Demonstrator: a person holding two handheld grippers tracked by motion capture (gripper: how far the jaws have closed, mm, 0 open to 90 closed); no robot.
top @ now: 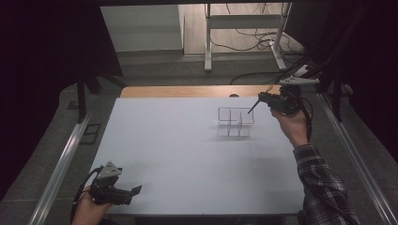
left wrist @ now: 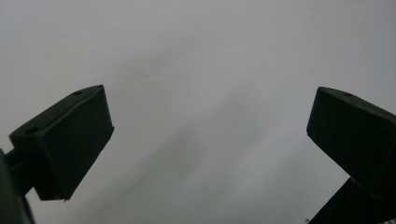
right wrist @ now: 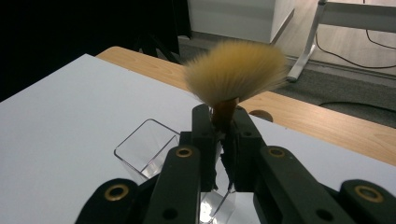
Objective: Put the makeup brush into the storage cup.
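My right gripper (top: 268, 99) hovers at the far right of the white table (top: 178, 154), just right of a clear plastic organizer (top: 235, 122) with several compartments. It is shut on a makeup brush (top: 253, 107), whose dark handle slants down-left over the organizer's right side. In the right gripper view the jaws (right wrist: 219, 119) pinch the brush below its fan of tan bristles (right wrist: 236, 70), with the organizer (right wrist: 147, 147) beneath. My left gripper (top: 133, 191) rests at the table's near left corner, open, with nothing between its fingers (left wrist: 65, 144) but the bare white surface.
A strip of wooden tabletop (top: 187, 91) runs along the far edge of the white sheet. Beyond it stand a white metal desk frame (top: 244, 28) and loose cables on the floor. Metal rails (top: 61, 164) flank both sides of the table.
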